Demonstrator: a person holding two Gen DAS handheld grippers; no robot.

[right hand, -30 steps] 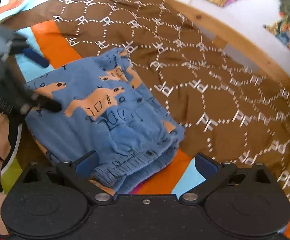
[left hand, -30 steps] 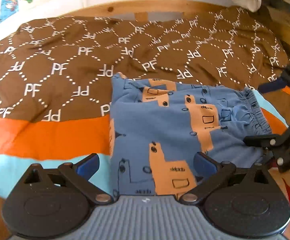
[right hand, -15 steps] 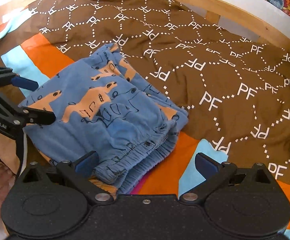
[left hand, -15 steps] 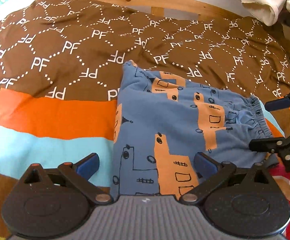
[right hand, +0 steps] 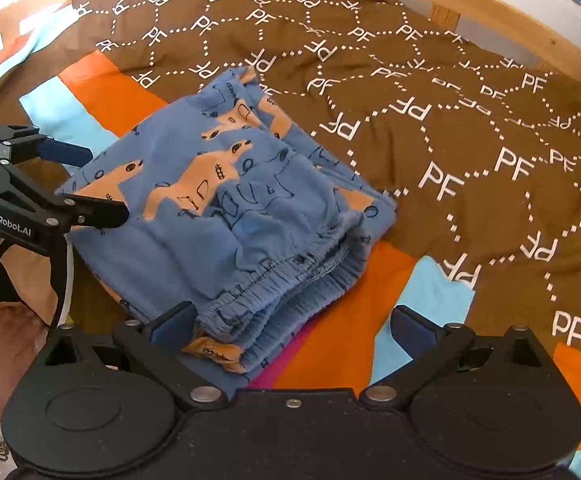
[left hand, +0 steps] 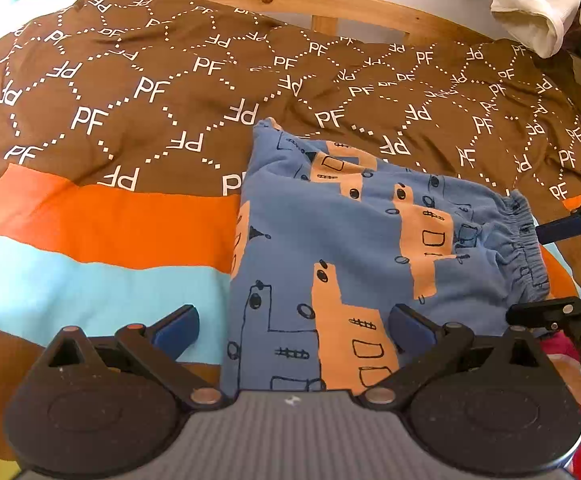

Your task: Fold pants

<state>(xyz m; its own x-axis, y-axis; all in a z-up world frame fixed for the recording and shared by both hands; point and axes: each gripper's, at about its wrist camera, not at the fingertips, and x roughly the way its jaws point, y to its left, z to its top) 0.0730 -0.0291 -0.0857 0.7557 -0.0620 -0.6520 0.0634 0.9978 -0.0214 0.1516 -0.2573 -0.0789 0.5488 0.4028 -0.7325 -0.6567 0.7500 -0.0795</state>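
The blue cotton pants with orange animal prints (left hand: 370, 248) lie folded in a compact stack on the brown, orange and light-blue patterned bedspread (left hand: 130, 120). Both the left gripper (left hand: 294, 326) and right gripper (right hand: 294, 326) hover near the stack with their 2 fingers spread wide, grasping nothing.

Your left wrist camera looks forward, low and close, over the folded blue pants with orange animal print (left hand: 370, 248) toward the wooden bed frame (left hand: 330, 4). Your right wrist camera faces their elastic waistband (right hand: 290, 280) from the opposite end. Both views share the pants and the brown patterned bedspread (right hand: 450, 120).
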